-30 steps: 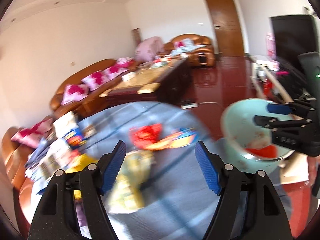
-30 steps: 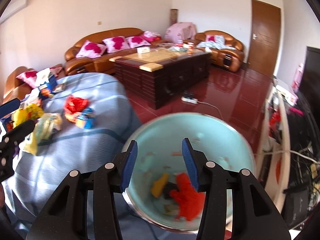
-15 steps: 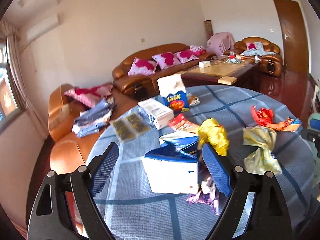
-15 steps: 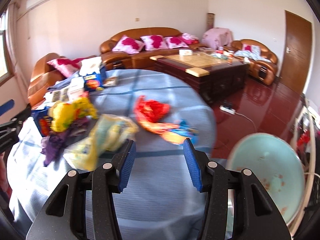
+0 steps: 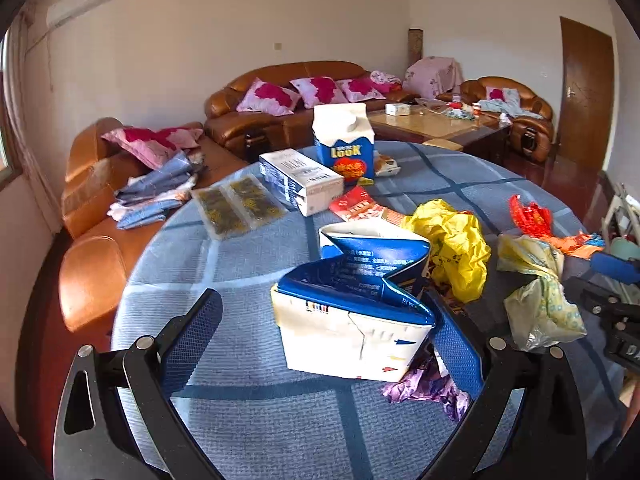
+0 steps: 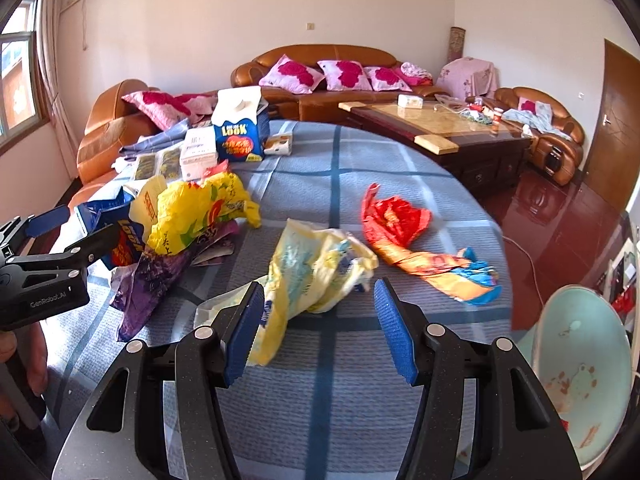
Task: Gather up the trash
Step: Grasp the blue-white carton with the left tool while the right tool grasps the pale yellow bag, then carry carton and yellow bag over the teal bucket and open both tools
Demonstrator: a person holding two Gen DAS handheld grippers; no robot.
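Left gripper (image 5: pixel 324 344): jaws opening, spread wide, nothing pinched. Crushed blue-and-white carton (image 5: pixel 356 312) lies on the tabletop (image 5: pixel 240 420) between the fingers, nearer the right one; whether it touches cannot be told. Right gripper (image 6: pixel 318 328): jaws opening, about half spread, empty. Pale yellow bag (image 6: pixel 312 276) sits just ahead, its near end by the left pad (image 6: pixel 240 336). Pale green bin (image 6: pixel 584 380) stands beyond the tabletop's right edge.

Crushed blue-white carton (image 5: pixel 356 312) on its side on table, purple wrapper (image 5: pixel 424 386) tucked under it. Beside it: crumpled yellow bag (image 6: pixel 196 210), pale yellow bag (image 6: pixel 316 268), red-orange wrapper (image 6: pixel 404 236).
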